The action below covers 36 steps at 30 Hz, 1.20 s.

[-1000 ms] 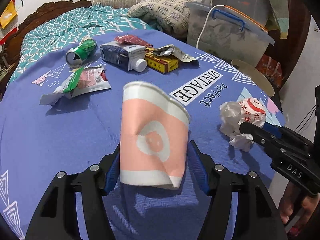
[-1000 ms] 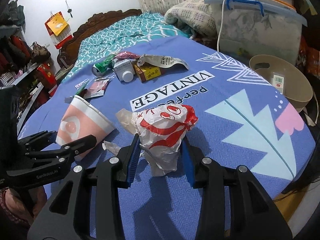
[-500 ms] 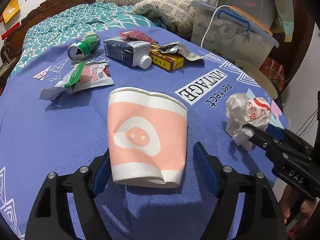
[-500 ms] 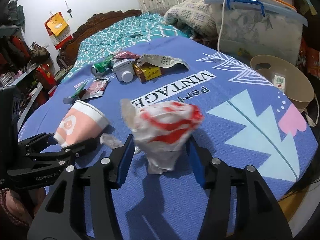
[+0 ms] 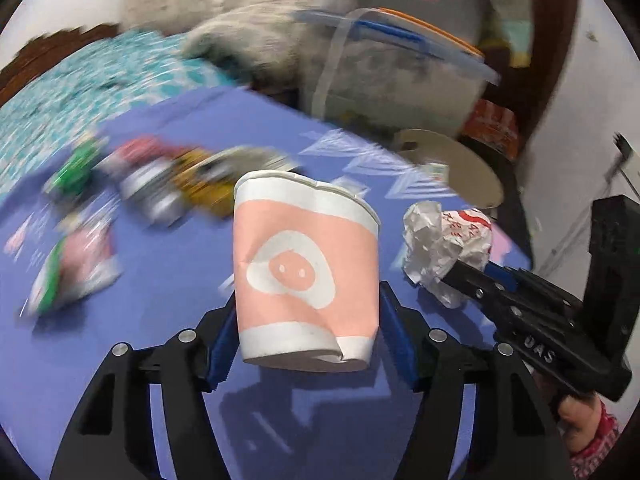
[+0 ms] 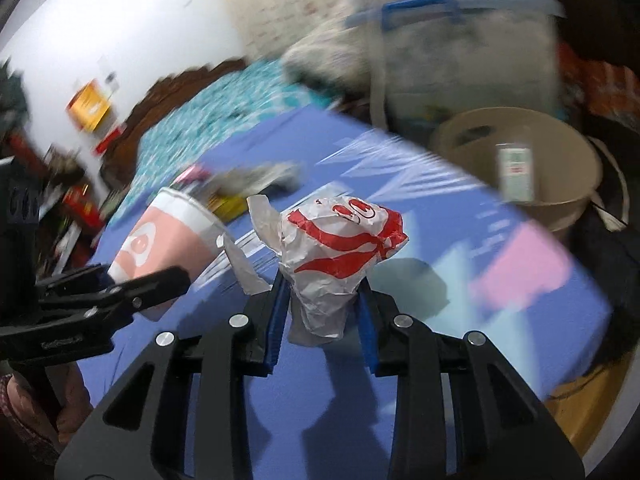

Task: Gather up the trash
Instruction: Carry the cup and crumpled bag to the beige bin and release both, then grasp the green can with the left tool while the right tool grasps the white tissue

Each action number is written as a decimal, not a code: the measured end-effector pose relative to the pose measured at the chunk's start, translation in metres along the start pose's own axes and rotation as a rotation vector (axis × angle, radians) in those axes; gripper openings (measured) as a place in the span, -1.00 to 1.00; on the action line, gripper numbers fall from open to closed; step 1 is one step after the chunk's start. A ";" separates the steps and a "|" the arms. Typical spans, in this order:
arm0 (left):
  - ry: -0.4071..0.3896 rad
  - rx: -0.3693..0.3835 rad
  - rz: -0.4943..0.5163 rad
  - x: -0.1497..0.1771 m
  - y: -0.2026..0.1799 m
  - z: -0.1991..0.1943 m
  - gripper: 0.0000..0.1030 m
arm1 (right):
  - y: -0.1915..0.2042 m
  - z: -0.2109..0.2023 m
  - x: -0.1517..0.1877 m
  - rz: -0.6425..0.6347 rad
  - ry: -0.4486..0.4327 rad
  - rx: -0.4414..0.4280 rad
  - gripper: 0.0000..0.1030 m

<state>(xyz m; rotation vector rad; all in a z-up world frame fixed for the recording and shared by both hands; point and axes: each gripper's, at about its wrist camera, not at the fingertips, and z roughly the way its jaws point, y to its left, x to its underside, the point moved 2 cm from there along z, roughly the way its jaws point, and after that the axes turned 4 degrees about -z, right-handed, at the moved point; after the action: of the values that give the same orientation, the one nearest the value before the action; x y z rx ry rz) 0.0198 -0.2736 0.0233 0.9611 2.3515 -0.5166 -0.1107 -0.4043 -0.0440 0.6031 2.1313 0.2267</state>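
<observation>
My left gripper (image 5: pixel 307 334) is shut on a pink and white paper cup (image 5: pixel 306 272) and holds it above the blue cloth. My right gripper (image 6: pixel 322 316) is shut on a crumpled white and red wrapper (image 6: pixel 340 248), also lifted off the cloth. The wrapper and right gripper show at the right of the left wrist view (image 5: pixel 444 244). The cup and left gripper show at the left of the right wrist view (image 6: pixel 168 240). A beige round bin (image 6: pixel 560 184) stands past the cloth's far right edge, with a small packet inside.
More trash lies blurred at the far left of the cloth: a green can (image 5: pixel 76 172), a carton (image 5: pixel 152 192), a yellow box (image 5: pixel 204 188), a flat wrapper (image 5: pixel 68 276). A clear storage box (image 5: pixel 384 76) stands behind the bin.
Both grippers have closed on their items, lifted them off the cloth and swung to the right toward the beige bin. The background is motion-blurred.
</observation>
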 end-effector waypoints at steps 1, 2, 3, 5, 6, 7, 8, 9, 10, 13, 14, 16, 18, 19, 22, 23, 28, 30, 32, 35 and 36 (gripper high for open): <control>0.012 0.031 0.031 -0.014 -0.015 0.010 0.18 | -0.015 -0.003 -0.007 0.029 -0.014 0.016 -0.34; 0.021 0.048 0.052 -0.024 -0.025 0.018 0.18 | -0.032 -0.007 -0.014 0.057 -0.032 0.039 -0.34; 0.030 0.065 0.085 -0.038 -0.041 0.029 0.19 | -0.050 -0.011 -0.023 0.078 -0.051 0.069 -0.34; 0.046 0.101 0.131 -0.060 -0.066 0.051 0.19 | -0.080 -0.016 -0.038 0.104 -0.077 0.129 -0.33; 0.060 0.131 0.148 -0.077 -0.083 0.066 0.20 | -0.096 -0.016 -0.045 0.115 -0.084 0.156 -0.33; 0.068 0.144 0.157 -0.086 -0.093 0.077 0.20 | -0.110 -0.016 -0.052 0.126 -0.087 0.178 -0.31; 0.073 0.152 0.163 -0.094 -0.101 0.085 0.20 | -0.125 -0.014 -0.060 0.136 -0.087 0.203 -0.29; 0.079 0.158 0.173 -0.105 -0.112 0.097 0.22 | -0.136 -0.012 -0.066 0.142 -0.083 0.218 -0.29; 0.080 0.156 0.184 -0.114 -0.122 0.109 0.23 | -0.146 -0.010 -0.072 0.147 -0.079 0.233 -0.25; 0.078 0.118 0.214 -0.130 -0.143 0.138 0.47 | -0.168 0.002 -0.082 0.155 -0.060 0.261 0.31; 0.080 0.106 0.214 -0.134 -0.147 0.145 0.70 | -0.174 0.004 -0.083 0.162 -0.064 0.274 0.40; 0.088 0.088 0.199 -0.141 -0.148 0.159 0.75 | -0.181 0.003 -0.086 0.175 -0.088 0.299 0.40; 0.103 0.059 0.179 -0.146 -0.144 0.164 0.75 | -0.184 0.000 -0.090 0.184 -0.108 0.295 0.40; 0.095 0.063 0.164 -0.145 -0.138 0.159 0.75 | -0.183 -0.006 -0.090 0.190 -0.133 0.300 0.40; 0.041 0.058 0.137 -0.139 -0.119 0.137 0.75 | -0.177 -0.018 -0.091 0.200 -0.187 0.295 0.40; 0.025 0.056 0.126 -0.134 -0.112 0.127 0.75 | -0.172 -0.021 -0.091 0.204 -0.195 0.283 0.40; -0.030 0.018 0.081 -0.094 -0.070 0.079 0.75 | -0.130 -0.012 -0.091 0.174 -0.179 0.185 0.40; -0.048 -0.004 0.052 -0.074 -0.045 0.056 0.75 | -0.104 -0.003 -0.091 0.144 -0.157 0.131 0.40; -0.066 -0.030 0.020 -0.055 -0.016 0.032 0.75 | -0.077 0.009 -0.091 0.112 -0.122 0.070 0.40; -0.091 -0.083 -0.052 -0.029 0.038 -0.005 0.75 | -0.027 0.032 -0.094 0.055 -0.066 -0.023 0.38; -0.095 -0.092 -0.078 -0.025 0.053 -0.015 0.75 | -0.010 0.041 -0.096 0.036 -0.042 -0.058 0.38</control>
<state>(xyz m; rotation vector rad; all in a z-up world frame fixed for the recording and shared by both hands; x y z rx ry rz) 0.0684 -0.2428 0.0422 0.7885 2.3130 -0.4691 -0.0343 -0.4634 -0.0034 0.6079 2.0675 0.2923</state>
